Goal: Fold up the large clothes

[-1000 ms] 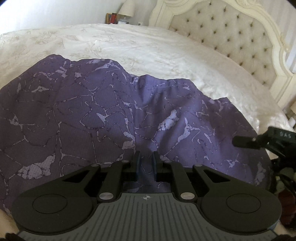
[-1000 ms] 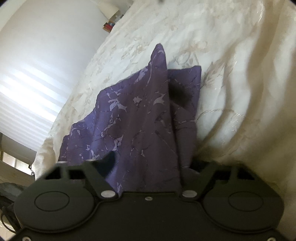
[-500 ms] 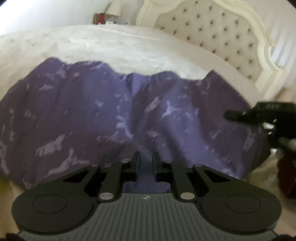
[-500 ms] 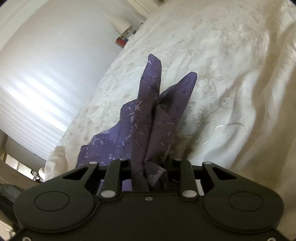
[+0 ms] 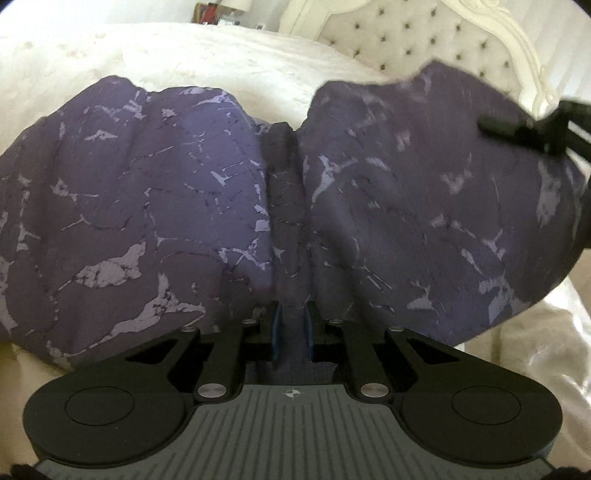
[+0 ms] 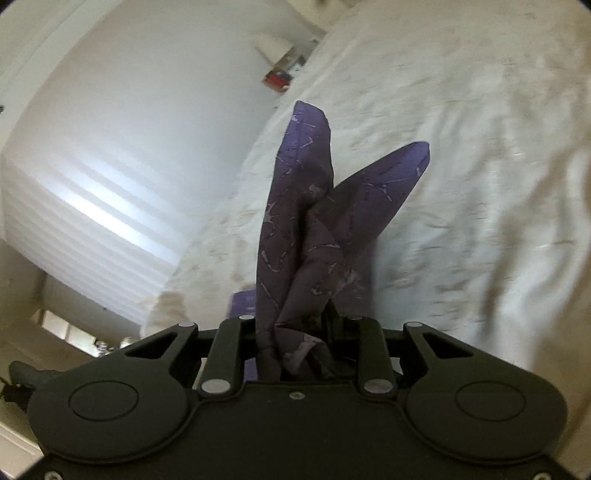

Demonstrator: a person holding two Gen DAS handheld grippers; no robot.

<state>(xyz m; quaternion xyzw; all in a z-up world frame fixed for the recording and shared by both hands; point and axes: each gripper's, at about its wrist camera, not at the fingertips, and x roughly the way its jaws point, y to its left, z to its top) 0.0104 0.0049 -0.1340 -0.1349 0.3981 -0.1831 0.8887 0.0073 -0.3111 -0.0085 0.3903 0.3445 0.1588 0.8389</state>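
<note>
Nearest the lens, the left gripper [image 5: 291,334] pinches an edge of the purple marbled garment [image 5: 147,206], while the right gripper [image 6: 303,343] clamps a bunched corner of it, apparently so the cloth can be raised off the cream bedspread [image 6: 480,147] for a fold. The garment hangs between both tools above the bed. Beyond stands a tufted headboard [image 5: 406,33]. The fingertips are buried in fabric; the garment's type and lower edge stay hidden.
</note>
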